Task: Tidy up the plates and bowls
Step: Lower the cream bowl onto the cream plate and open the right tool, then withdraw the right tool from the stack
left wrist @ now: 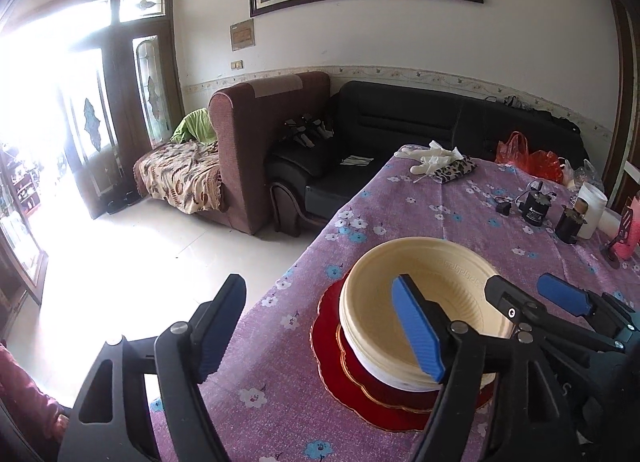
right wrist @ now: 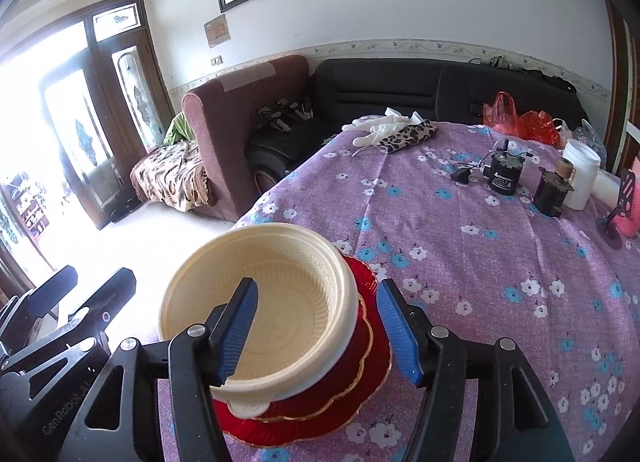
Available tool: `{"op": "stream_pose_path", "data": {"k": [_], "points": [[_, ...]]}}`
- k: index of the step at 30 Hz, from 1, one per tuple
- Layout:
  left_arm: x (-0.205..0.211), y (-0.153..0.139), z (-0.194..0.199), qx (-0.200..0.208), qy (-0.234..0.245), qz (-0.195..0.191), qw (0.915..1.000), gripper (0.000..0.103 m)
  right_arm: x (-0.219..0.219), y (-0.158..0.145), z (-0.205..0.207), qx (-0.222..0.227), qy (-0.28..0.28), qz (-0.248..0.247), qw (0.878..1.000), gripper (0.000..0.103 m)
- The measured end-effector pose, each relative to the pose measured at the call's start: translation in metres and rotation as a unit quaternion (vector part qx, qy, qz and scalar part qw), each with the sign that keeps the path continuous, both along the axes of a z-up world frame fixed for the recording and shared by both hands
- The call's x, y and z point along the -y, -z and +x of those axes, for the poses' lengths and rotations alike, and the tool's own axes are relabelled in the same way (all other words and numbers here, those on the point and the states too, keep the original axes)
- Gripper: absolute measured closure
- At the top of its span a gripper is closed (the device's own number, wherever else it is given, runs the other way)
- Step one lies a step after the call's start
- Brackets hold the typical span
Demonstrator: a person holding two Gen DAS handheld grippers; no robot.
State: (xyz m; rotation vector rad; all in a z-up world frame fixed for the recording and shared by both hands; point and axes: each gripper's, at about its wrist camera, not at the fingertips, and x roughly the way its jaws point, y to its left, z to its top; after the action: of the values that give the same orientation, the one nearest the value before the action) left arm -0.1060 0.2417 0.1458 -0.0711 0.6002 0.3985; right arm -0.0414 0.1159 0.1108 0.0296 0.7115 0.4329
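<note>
Purple flowered cloth covers the table (left wrist: 460, 222), nubbly and creased. Near its left edge sits a stack: a cream ribbed bowl (left wrist: 432, 286) with a key-pattern band, on scalloped red plates (left wrist: 332, 338) with gold rims. The right gripper (right wrist: 316, 334) has its jaws wide, straddling the bowl's right wall without touching it. The left gripper (left wrist: 320, 326) also gapes wide, at the stack's left side. Only the right view shows the bowl's lug handle (right wrist: 248, 408).
</note>
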Motion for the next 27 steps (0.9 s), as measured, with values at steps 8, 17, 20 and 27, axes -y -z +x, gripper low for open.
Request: {"op": "stream_pose_path", "data": {"k": [8, 17, 20, 27], "points": [[0.022, -0.006, -0.012, 0.009, 0.016, -0.001, 0.9998, 0.024, 0.034, -0.009, -0.025, 0.013, 0.014, 0.023, 1.000, 0.031], [0.051, -0.007, -0.026, 0.014, 0.046, -0.001, 0.9988, 0.021, 0.072, -0.003, -0.054, 0.014, 0.035, 0.045, 0.998, 0.029], [0.059, -0.008, -0.034, 0.027, 0.058, -0.012, 0.9979, 0.016, 0.085, 0.000, -0.064, 0.016, 0.047, 0.043, 0.998, 0.028], [0.097, -0.006, -0.042, 0.042, 0.101, -0.027, 0.9936, 0.016, 0.130, 0.005, -0.092, 0.032, 0.090, 0.040, 0.995, 0.023]]}}
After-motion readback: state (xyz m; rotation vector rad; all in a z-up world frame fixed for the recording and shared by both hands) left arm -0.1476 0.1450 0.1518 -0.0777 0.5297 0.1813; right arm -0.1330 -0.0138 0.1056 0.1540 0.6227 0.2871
